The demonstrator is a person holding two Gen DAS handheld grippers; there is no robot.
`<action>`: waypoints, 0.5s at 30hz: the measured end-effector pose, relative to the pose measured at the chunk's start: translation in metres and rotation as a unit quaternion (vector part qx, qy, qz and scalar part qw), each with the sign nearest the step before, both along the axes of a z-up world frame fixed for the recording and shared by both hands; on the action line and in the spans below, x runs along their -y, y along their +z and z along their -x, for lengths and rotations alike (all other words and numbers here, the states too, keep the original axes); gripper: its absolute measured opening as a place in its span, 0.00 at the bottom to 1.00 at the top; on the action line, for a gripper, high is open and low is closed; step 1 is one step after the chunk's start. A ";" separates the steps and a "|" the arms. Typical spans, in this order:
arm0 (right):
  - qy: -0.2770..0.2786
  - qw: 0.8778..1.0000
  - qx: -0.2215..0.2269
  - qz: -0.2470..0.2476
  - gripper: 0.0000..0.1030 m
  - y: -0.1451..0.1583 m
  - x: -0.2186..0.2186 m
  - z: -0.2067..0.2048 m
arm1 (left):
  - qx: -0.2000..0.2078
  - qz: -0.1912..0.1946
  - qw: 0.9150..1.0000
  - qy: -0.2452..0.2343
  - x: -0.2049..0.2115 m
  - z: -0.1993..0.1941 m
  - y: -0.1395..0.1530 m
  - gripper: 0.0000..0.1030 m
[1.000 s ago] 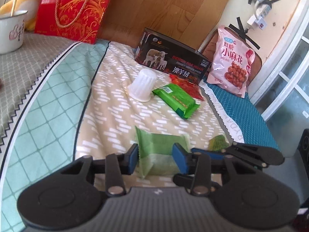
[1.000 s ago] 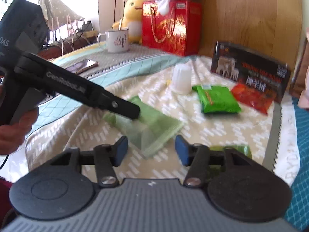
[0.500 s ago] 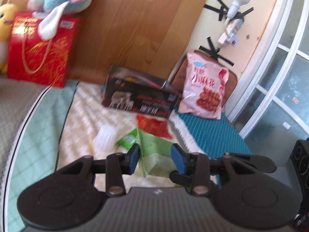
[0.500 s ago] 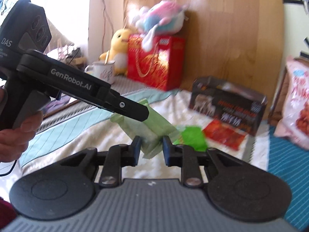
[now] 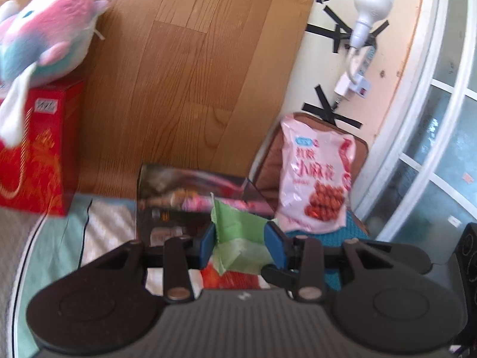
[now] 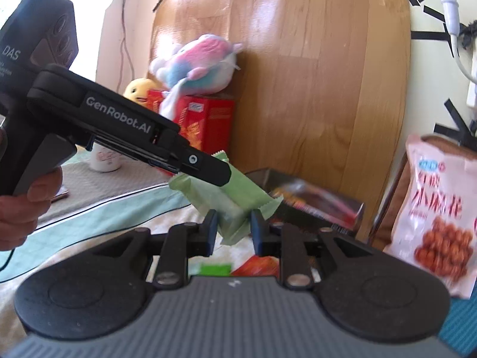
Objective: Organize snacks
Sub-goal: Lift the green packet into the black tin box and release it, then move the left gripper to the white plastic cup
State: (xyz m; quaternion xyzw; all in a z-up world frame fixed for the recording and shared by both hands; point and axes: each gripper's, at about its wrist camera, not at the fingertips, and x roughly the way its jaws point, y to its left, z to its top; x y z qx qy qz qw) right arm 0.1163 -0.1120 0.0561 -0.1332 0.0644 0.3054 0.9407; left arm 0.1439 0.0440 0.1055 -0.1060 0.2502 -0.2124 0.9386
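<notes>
A pale green snack packet [image 5: 238, 238] is held in the air between both grippers. My left gripper [image 5: 240, 246] is shut on its sides. In the right wrist view my right gripper [image 6: 232, 232] is shut on the lower end of the same packet [image 6: 235, 200], and the left gripper's finger [image 6: 205, 167] crosses from the left onto its top. A dark open box [image 5: 167, 205] with sheep print lies behind, also in the right wrist view [image 6: 313, 203]. A red packet [image 5: 229, 279] and a bright green packet [image 6: 216, 269] lie on the bed below.
A pink bag of fried twists [image 5: 316, 179] leans on a brown cushion at the right, also in the right wrist view [image 6: 438, 208]. A red gift bag [image 5: 35, 152] with a plush toy [image 5: 44, 35] on top stands at the back left. A white mug [image 6: 104, 161] stands left.
Both grippers have lifted the pale green packet off the bed and up toward the dark box. The right gripper went from open to shut on it.
</notes>
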 end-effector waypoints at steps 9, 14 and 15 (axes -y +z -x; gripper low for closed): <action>-0.033 0.999 -0.006 0.002 0.22 0.007 -0.010 -0.107 | -0.042 -0.008 0.999 0.022 0.007 -0.120 -0.027 0.37; -0.051 0.997 -0.044 -0.026 0.24 -0.001 -0.005 -0.135 | -0.051 -0.003 0.997 0.051 -0.009 -0.135 -0.035 0.39; -0.048 0.997 -0.044 -0.039 0.24 0.000 0.001 -0.131 | -0.044 0.002 0.998 0.052 -0.015 -0.129 -0.032 0.40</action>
